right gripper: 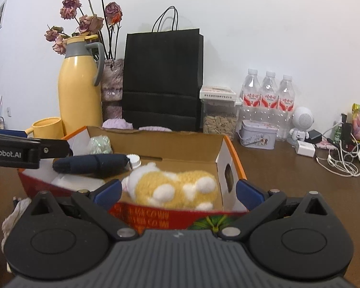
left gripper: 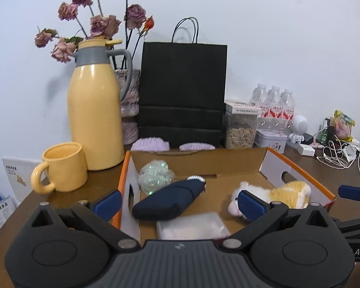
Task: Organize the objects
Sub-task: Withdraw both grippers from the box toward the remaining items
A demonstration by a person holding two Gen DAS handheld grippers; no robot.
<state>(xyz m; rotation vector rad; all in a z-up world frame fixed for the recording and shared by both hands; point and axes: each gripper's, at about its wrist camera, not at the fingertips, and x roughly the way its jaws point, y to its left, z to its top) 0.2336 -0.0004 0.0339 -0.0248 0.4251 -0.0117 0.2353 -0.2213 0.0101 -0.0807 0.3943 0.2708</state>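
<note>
Cardboard of an open box, edged in orange, is seen on the brown desk near its front edge, and the task's things are gathered inside it. A yellow-and-white plush toy is laid at the right end of the box; in the left wrist view its head is partly covered by a blue jaw pad. A dark blue pouch is laid across the middle, with a white ribbed cap at its end; what the cap belongs to cannot be made out. An iridescent crinkled bundle is tucked in the back left corner, and a clear plastic packet at the front is blurred and half hidden by the gripper body.

The left gripper is held over the box with its jaws spread wide and nothing between them. The right gripper is held at the front wall of the box, jaws likewise wide and empty.

Behind the box, toward the rear edge of the desk, a yellow thermos jug, a yellow mug, dried roses, a black paper bag and two lilac knitted pieces are found. Toward the rear right, a seed jar, water bottles, a tin, a small white robot figure and tangled cables are seen.
</note>
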